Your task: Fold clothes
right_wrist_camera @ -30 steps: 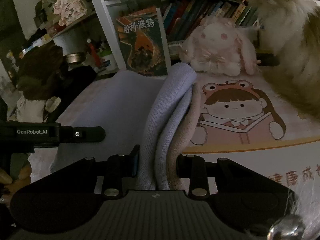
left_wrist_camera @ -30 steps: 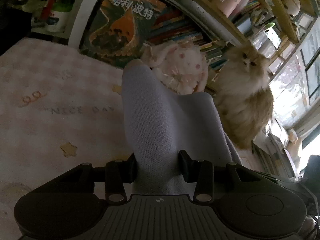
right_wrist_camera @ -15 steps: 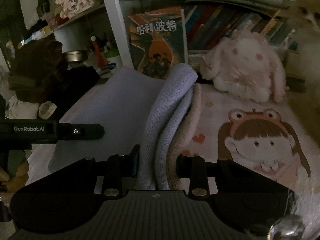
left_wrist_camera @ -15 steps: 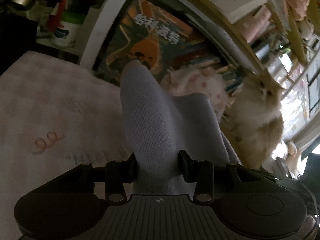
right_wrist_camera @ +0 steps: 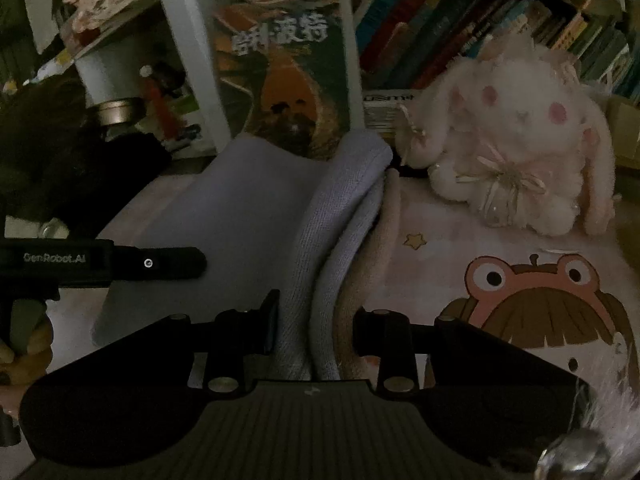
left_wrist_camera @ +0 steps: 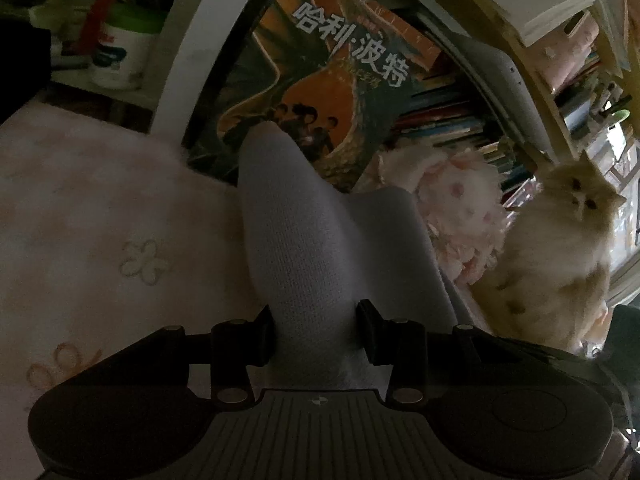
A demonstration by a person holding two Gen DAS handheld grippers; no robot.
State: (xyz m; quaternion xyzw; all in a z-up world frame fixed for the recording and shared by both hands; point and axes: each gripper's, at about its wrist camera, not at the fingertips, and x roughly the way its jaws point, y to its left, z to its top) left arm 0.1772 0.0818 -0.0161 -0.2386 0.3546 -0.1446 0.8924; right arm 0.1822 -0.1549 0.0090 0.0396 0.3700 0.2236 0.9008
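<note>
Both the left gripper [left_wrist_camera: 316, 330] and right gripper [right_wrist_camera: 316, 326] pinch the lavender garment [right_wrist_camera: 256, 216]; carry both edges level, keeping the fold square over the blanket [left_wrist_camera: 100, 216].

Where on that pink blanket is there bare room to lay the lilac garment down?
The pink blanket lies bare left of the lilac garment, up to the white post. It is crowded on the right, with the plush rabbit and the cat.

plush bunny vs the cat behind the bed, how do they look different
The plush bunny is white and pink with rosy cheek spots and a ribbon bow; the cat is cream and tan with long fur. The bunny slumps against the row of books; the cat sits upright, facing the camera. Both are fluffy and sit beyond the lavender garment.
</note>
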